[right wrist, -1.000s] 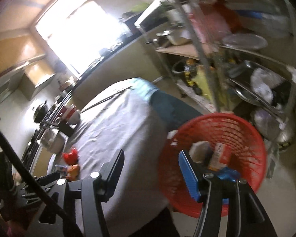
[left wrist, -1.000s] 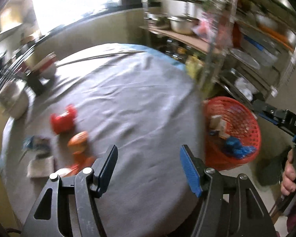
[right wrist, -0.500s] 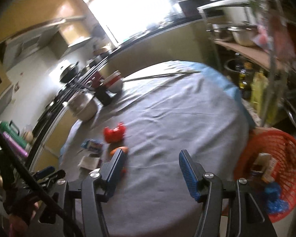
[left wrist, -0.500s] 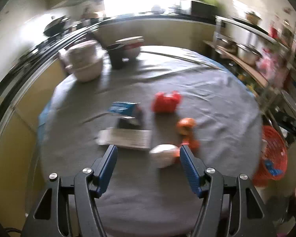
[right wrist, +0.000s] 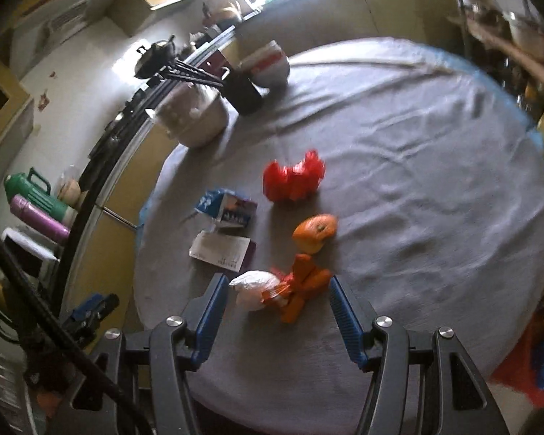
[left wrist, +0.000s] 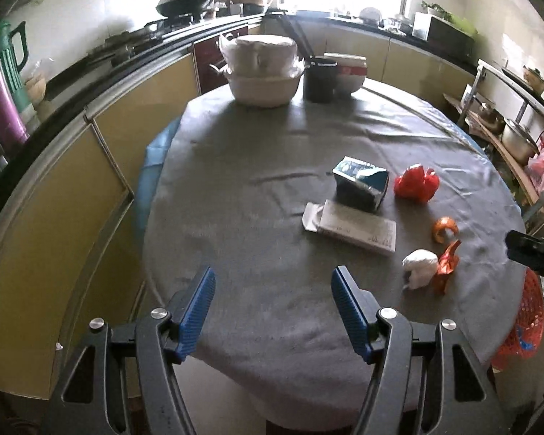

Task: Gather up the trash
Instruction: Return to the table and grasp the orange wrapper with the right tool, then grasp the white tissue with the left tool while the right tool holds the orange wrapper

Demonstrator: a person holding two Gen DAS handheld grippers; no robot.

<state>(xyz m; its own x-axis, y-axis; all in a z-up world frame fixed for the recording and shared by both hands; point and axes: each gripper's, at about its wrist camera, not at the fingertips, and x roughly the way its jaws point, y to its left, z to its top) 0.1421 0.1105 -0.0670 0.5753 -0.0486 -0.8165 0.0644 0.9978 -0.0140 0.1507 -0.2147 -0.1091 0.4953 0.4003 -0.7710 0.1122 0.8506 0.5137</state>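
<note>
Trash lies on a round table with a grey cloth (left wrist: 272, 166): a blue carton (left wrist: 361, 183), a flat white box (left wrist: 351, 226), a red crumpled wrapper (left wrist: 417, 183), an orange peel (left wrist: 444, 228), and a white wad (left wrist: 420, 268) with an orange wrapper (left wrist: 448, 262). My left gripper (left wrist: 273, 306) is open and empty over the table's near edge. My right gripper (right wrist: 277, 317) is open, its jaws on either side of the white wad (right wrist: 254, 288) and orange wrapper (right wrist: 303, 282). The red basket (left wrist: 526, 319) hangs at the table's right edge.
A covered white pot (left wrist: 263, 69), a dark cup (left wrist: 319, 78) and a bowl (left wrist: 348, 70) stand at the table's far side. Kitchen counters curve round the left and back. A metal shelf rack (left wrist: 507, 123) with pots stands at the right.
Both grippers have swung left from the red basket to face the table. The right gripper has come close around the white wad and orange wrapper.
</note>
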